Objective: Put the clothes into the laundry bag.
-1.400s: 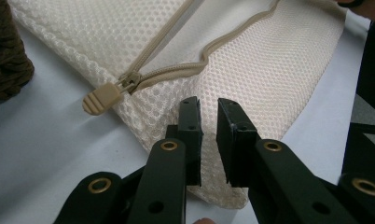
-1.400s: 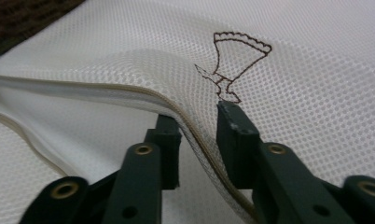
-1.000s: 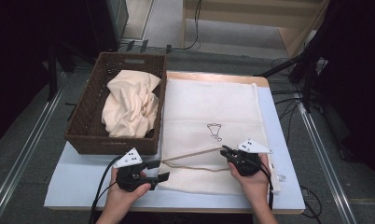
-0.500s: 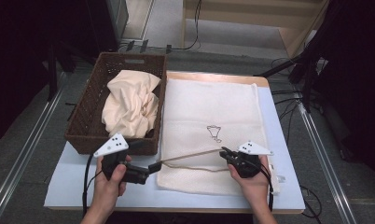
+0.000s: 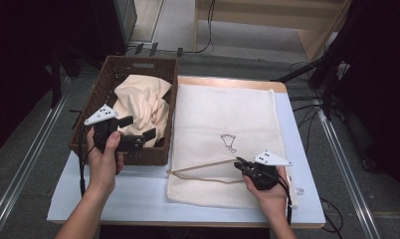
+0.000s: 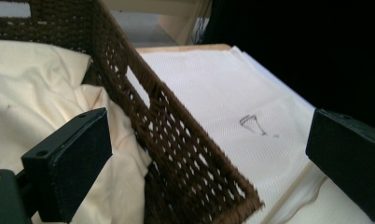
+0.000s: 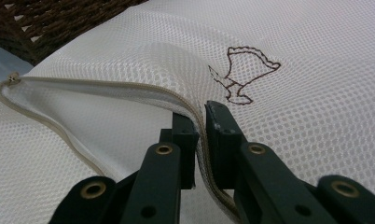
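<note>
A white mesh laundry bag point(image 5: 223, 124) lies flat on the table, with a small brown embroidered mark point(image 7: 244, 74) on it. My right gripper point(image 5: 241, 163) is shut on the upper lip of the bag's zipper opening point(image 7: 129, 91) and lifts it a little. A brown wicker basket point(image 5: 160, 152) at the left holds crumpled cream cloth point(image 5: 138, 102). My left gripper point(image 5: 149, 134) is open over the basket's near right corner, one jaw above the cream cloth point(image 6: 41, 98), the other outside over the mesh bag point(image 6: 213, 88).
The basket's wall point(image 6: 176, 135) runs between my left gripper's jaws. The pale blue table point(image 5: 123, 194) has bare surface at the front left. Cables point(image 5: 307, 102) lie on the floor to the right, and a wooden shelf point(image 5: 267, 15) stands at the back.
My left gripper has risen from the table's front edge and moved left and forward to the basket's near corner. The right gripper has stayed shut on the bag's opening.
</note>
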Action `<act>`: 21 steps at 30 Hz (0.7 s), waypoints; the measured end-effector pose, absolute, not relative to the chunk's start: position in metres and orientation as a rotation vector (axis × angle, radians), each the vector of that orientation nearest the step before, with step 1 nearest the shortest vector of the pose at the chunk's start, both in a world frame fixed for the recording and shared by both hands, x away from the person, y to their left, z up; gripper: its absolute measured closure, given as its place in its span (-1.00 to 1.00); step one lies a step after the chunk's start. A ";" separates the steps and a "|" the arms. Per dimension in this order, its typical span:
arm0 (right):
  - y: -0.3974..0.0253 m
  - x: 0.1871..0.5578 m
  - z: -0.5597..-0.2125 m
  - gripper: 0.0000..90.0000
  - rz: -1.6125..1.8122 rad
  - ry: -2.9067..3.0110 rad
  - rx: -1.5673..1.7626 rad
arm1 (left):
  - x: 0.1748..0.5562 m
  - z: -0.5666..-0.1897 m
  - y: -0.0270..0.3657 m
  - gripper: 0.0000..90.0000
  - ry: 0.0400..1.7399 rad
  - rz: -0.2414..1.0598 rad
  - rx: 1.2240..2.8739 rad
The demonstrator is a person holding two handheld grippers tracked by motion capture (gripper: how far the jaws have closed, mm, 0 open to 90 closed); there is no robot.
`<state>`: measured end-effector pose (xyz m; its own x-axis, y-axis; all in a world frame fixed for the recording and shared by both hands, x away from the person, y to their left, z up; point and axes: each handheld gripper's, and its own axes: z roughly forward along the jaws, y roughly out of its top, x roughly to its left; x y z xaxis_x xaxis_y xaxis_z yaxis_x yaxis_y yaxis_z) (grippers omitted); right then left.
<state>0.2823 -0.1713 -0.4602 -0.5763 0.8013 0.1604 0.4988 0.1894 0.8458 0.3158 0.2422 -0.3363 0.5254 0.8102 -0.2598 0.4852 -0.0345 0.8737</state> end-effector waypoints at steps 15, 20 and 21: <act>-0.170 0.279 -0.462 0.85 1.332 2.164 1.214 | 0.384 -0.338 0.251 -1.00 1.259 0.515 1.723; -0.169 0.279 -0.462 0.85 1.332 2.167 1.201 | 0.409 -0.345 0.256 -1.00 1.314 0.537 1.747; -0.169 0.278 -0.462 0.85 1.332 2.168 1.200 | 0.416 -0.347 0.258 -1.00 1.335 0.528 1.747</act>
